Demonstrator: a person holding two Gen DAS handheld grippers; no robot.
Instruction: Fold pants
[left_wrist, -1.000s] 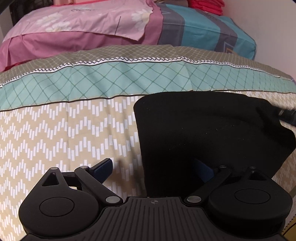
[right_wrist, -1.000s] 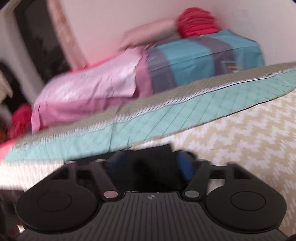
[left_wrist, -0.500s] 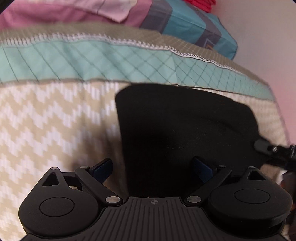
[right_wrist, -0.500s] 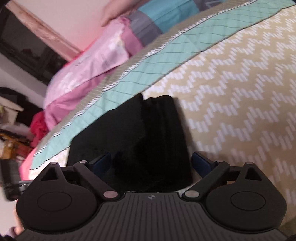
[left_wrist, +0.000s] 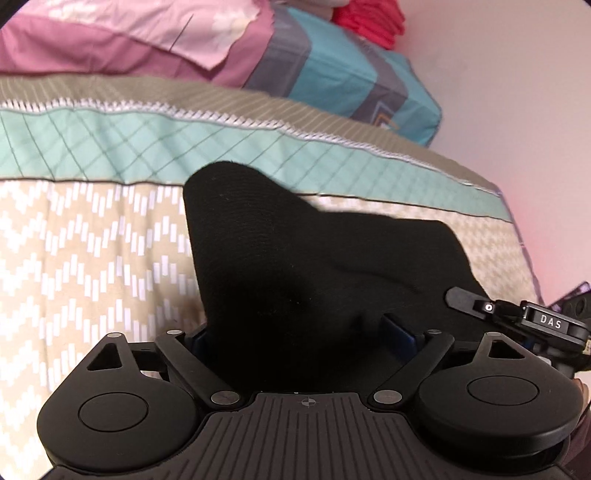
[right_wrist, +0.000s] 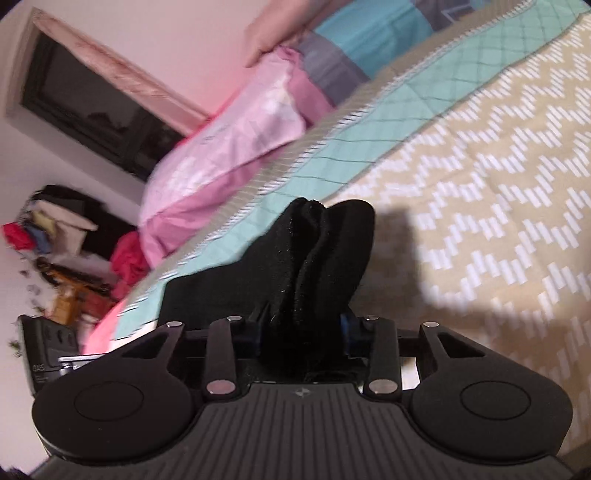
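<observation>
Beyond the gripped black pants (left_wrist: 295, 280), pink pillow (left_wrist: 122, 40) tops zigzag bedspread (left_wrist: 85, 258).

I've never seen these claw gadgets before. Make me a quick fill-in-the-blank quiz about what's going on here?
1. Both claws grip the ____ pants.
2. The right claw is ____ on bunched fabric.
3. The pants lie on a bedspread with a beige ____ pattern.
4. The pillow beside the pants is ____.

Missing: black; shut; zigzag; pink

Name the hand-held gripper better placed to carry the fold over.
Right hand-held gripper: shut on the bunched black pants, lifted off the bedspread. The left hand-held gripper merely straddles the cloth.
</observation>
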